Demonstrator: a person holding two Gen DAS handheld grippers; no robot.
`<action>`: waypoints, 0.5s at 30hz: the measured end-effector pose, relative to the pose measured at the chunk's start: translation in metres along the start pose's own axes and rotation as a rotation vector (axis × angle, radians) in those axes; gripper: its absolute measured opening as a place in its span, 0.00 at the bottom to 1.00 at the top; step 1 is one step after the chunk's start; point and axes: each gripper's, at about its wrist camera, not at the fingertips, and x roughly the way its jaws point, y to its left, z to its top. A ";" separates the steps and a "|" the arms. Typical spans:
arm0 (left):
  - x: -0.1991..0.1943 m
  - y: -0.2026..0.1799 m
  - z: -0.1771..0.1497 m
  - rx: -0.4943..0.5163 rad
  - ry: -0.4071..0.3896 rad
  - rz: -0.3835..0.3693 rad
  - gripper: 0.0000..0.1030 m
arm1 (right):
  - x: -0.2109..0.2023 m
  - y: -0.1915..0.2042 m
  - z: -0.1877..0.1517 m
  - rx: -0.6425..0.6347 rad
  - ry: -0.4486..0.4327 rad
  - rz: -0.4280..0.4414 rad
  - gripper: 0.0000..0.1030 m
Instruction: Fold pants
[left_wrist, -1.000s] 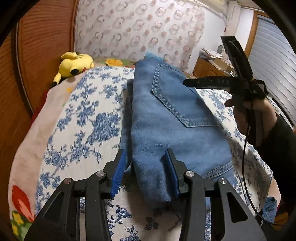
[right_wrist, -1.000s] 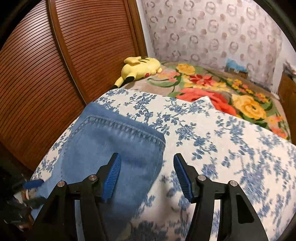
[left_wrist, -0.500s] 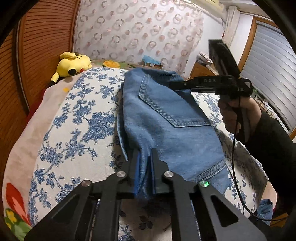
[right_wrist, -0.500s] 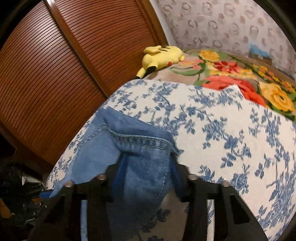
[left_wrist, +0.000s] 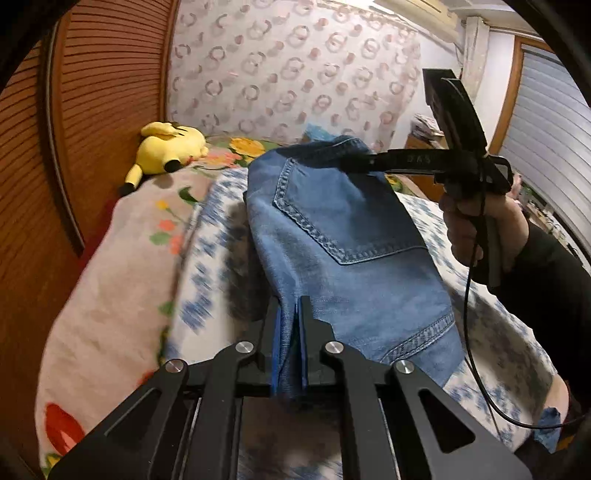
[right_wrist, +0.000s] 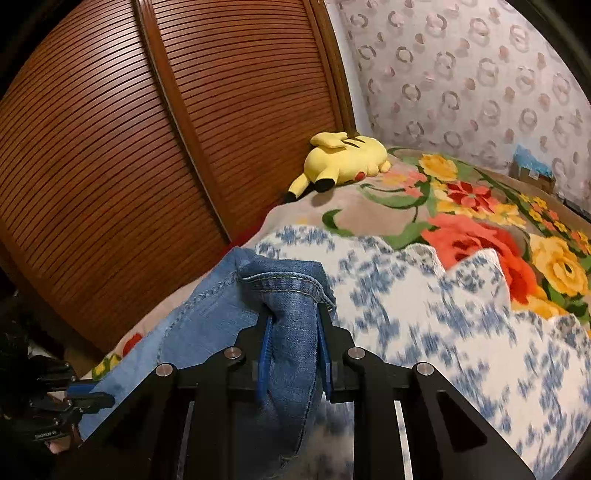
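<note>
Folded blue jeans (left_wrist: 343, 251) with a back pocket facing up hang lifted between the two grippers, above a bed. My left gripper (left_wrist: 290, 314) is shut on the near edge of the jeans. My right gripper (right_wrist: 293, 325) is shut on the bunched far edge of the jeans (right_wrist: 291, 332); it also shows in the left wrist view (left_wrist: 354, 162), held by a hand at the right. The left gripper shows at the lower left of the right wrist view (right_wrist: 86, 393).
The bed carries a blue-flowered white cover (right_wrist: 461, 314) over a floral blanket (right_wrist: 480, 206). A yellow plush toy (left_wrist: 170, 149) lies at the bed's far end. Brown slatted doors (right_wrist: 147, 147) run along one side. A cabinet (left_wrist: 424, 155) stands at the far right.
Both grippers closed on the jeans' opposite edges and lifted them off the cover. The jeans now hang raised between the grippers, with a shadow under them.
</note>
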 end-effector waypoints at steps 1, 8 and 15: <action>0.003 0.005 0.005 0.001 -0.002 0.007 0.09 | 0.008 -0.001 0.004 0.004 -0.006 0.000 0.21; 0.022 0.037 0.039 0.020 -0.015 0.056 0.08 | 0.063 -0.013 0.029 0.039 -0.036 -0.012 0.21; 0.049 0.058 0.066 0.042 -0.017 0.100 0.08 | 0.101 -0.029 0.047 0.075 -0.048 -0.054 0.23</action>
